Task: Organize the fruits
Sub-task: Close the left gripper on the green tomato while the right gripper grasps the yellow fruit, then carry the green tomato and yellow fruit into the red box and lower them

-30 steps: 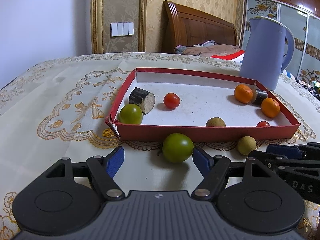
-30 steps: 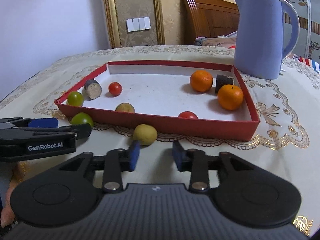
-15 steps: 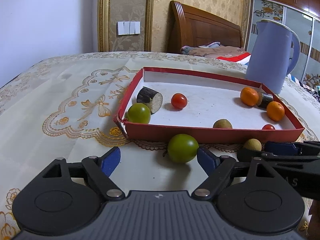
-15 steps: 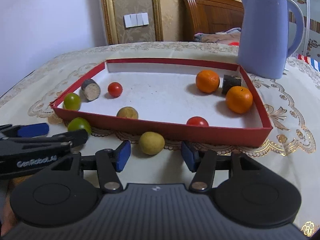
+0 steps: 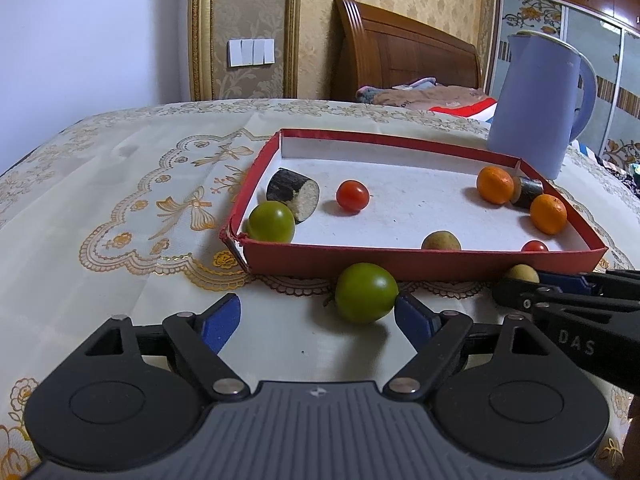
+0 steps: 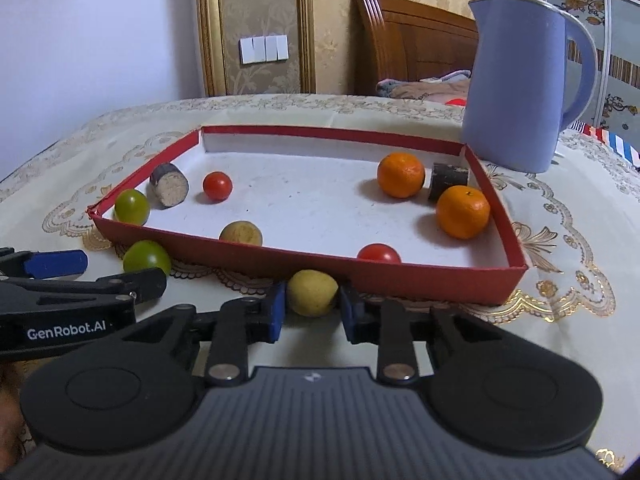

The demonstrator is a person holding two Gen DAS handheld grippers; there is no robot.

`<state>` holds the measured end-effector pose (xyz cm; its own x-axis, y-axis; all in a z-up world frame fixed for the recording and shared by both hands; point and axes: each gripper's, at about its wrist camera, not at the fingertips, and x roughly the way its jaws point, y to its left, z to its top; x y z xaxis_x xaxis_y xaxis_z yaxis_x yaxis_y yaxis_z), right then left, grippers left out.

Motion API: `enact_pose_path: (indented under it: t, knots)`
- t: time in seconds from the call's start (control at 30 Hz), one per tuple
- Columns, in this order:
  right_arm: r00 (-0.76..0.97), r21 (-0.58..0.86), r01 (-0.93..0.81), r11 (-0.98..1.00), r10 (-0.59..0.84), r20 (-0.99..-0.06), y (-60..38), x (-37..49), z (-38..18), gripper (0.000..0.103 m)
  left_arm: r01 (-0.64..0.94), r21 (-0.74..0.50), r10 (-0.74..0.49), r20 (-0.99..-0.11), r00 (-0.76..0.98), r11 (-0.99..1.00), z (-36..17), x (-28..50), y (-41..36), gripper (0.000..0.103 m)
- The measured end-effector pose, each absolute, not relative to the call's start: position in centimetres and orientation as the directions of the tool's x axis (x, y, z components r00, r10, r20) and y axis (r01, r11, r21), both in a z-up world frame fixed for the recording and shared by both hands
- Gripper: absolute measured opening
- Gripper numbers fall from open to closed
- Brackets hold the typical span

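Note:
On the cloth in front of the red tray (image 6: 420,276), my right gripper (image 6: 312,304) is shut on a small yellow fruit (image 6: 312,292), with both blue pads pressing its sides. My left gripper (image 5: 316,308) stands open around a green tomato (image 5: 366,292) that rests on the cloth beside the right pad. Inside the tray lie another green tomato (image 5: 271,221), two red tomatoes, two oranges (image 6: 401,175), a brownish fruit (image 6: 241,234) and two dark cut stalk pieces. In the right wrist view the left gripper (image 6: 108,270) shows from the side, by the green tomato (image 6: 146,256).
A tall blue kettle (image 6: 520,80) stands behind the tray's far right corner. The table carries a cream cloth with gold embroidery (image 5: 132,216). A wooden headboard and bedding lie beyond the table. The two grippers sit close side by side at the tray's front wall.
My right gripper opened, slid forward around the yellow fruit and closed on it. The left gripper's jaws spread a little wider; the green tomato stayed where it was.

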<state>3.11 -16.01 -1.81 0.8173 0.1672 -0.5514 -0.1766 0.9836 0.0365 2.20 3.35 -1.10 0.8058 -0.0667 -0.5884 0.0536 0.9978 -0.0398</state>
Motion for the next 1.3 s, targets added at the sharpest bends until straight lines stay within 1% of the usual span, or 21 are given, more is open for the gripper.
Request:
enact_pose_path:
  t: [0.3,0.43,0.63,0.7,0.77,0.8,0.87,0.93,1.1,1.3]
  knots:
    - [0.834,0.066,-0.160,0.985,0.171,-0.525,-17.8,1.7,-1.7,0.027,0.071,-0.030,-0.074,-0.598,0.798,0.997,-1.3,2.5,3.0,0.085]
    - [0.825,0.070,-0.165,0.984,0.176,-0.537,-17.8,1.9,-1.8,0.027,0.091,-0.004,-0.075,-0.607,0.791,0.996,-1.4,2.6,2.4,0.084]
    - [0.827,0.074,-0.162,0.984,0.177,-0.533,-17.8,1.8,-1.8,0.027,0.093,-0.002,-0.075,-0.609,0.790,0.996,-1.5,2.7,2.3,0.083]
    - [0.828,0.075,-0.162,0.984,0.177,-0.533,-17.8,1.8,-1.8,0.027,0.090,-0.005,-0.075,-0.605,0.793,0.996,-1.4,2.7,2.4,0.076]
    - [0.829,0.076,-0.161,0.984,0.176,-0.531,-17.9,1.8,-1.7,0.027,0.103,-0.005,-0.086,-0.597,0.798,0.995,-1.4,2.5,2.3,0.062]
    - [0.829,0.076,-0.160,0.984,0.176,-0.531,-17.9,1.8,-1.8,0.027,0.116,-0.002,-0.094,-0.594,0.799,0.993,-1.3,2.4,2.2,0.056]
    - [0.829,0.076,-0.160,0.984,0.176,-0.530,-17.9,1.8,-1.8,0.027,0.140,0.015,-0.105,-0.584,0.805,0.990,-1.3,2.1,1.8,0.033]
    - [0.831,0.076,-0.160,0.984,0.176,-0.528,-17.9,1.7,-1.7,0.027,0.153,0.036,-0.104,-0.579,0.808,0.988,-1.3,1.9,1.3,0.032]
    - [0.838,0.064,-0.170,0.983,0.179,-0.516,-17.8,1.4,-1.6,0.027,0.154,0.012,-0.119,-0.579,0.807,0.988,-1.2,1.8,1.7,0.031]
    - [0.861,0.044,-0.195,0.980,0.193,-0.470,-17.8,0.4,-0.5,0.027,0.167,0.050,-0.113,-0.548,0.829,0.985,-0.5,0.7,1.2,0.031]
